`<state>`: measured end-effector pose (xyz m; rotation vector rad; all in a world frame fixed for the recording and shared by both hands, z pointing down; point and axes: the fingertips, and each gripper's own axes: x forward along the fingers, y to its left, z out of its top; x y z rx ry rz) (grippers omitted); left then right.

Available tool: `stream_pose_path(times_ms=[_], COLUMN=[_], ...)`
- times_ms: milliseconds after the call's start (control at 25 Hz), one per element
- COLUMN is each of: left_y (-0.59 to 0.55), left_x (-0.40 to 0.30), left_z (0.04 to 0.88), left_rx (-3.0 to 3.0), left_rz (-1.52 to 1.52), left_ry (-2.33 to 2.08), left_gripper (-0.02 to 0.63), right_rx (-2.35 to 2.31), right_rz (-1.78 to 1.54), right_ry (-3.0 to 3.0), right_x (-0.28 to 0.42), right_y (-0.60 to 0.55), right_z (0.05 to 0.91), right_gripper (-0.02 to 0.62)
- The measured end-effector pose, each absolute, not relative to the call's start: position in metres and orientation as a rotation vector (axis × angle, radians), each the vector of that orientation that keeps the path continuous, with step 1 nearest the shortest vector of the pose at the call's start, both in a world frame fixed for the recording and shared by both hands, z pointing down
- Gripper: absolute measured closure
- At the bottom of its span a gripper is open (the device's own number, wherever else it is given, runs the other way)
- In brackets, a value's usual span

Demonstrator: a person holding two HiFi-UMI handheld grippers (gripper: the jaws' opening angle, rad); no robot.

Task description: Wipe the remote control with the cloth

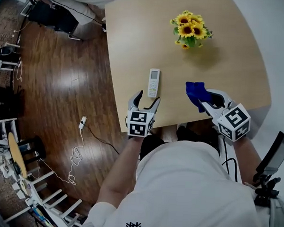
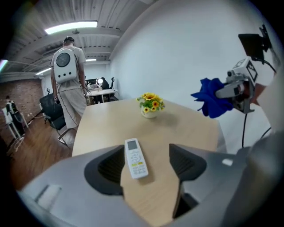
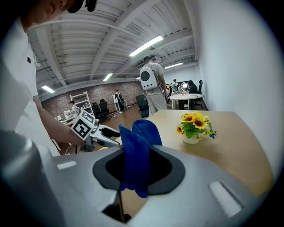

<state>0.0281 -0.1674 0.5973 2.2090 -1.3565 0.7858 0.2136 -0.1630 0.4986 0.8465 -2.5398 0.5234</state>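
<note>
A white remote control lies flat on the wooden table, near its front edge. My left gripper stands open just short of the remote, whose near end reaches in between the two jaws without touching them. My right gripper hovers to the right of the remote, shut on a blue cloth. The cloth stands bunched up between the right jaws. From the left gripper view the cloth hangs in the air at the upper right.
A small pot of yellow sunflowers stands at the back of the table. Left of the table is a dark wood floor with a white cable and plug. A person with a backpack stands beyond the table, near office chairs.
</note>
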Motion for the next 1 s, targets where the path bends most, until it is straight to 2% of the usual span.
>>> stream_pose_path(times_ms=[480,760,1000], left_y=[-0.218,-0.225,-0.220], left_x=[0.020,0.022,0.025], left_z=[0.696,0.714,0.714], left_rx=[2.034,2.004,2.059], left_rz=[0.921,0.934,0.860], left_ry=[-1.350,-1.399,-1.410], left_gripper=[0.262,0.262,0.300], right_rx=[0.951,0.942,0.926], right_rz=[0.611,0.633,0.639], right_ry=[-2.420,-2.367,-2.339], right_x=[0.227,0.225,0.226], right_y=[-0.168,-0.168,-0.166], right_z=[0.497,0.501,0.504], right_gripper=[0.509,0.509,0.511])
